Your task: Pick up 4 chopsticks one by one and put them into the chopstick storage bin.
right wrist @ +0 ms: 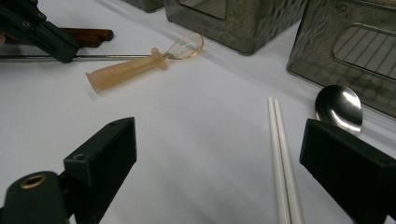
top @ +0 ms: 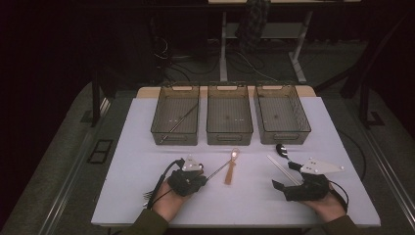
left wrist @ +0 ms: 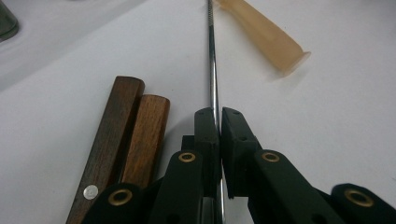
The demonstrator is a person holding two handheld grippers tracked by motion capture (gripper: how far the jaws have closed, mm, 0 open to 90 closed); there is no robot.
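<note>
The left gripper [left wrist: 218, 116] pinches a metal rod [left wrist: 213, 60], its far end cut off; the right gripper [right wrist: 219, 154] is spread wide.

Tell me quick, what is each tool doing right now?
Left tool: closed on the thin metal rod.
Right tool: open, holding nothing, white chopsticks between its jaws.

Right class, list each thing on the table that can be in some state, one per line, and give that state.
Left claw: shut on the metal rod.
Right claw: open, nothing between its jaws.
Left bin: holds one thin metal stick.
Middle bin: looks empty.
Right bin: looks empty.
Amber plastic spoon: lying flat.
Metal spoon: lying on the table.
White chopsticks: lying side by side.
</note>
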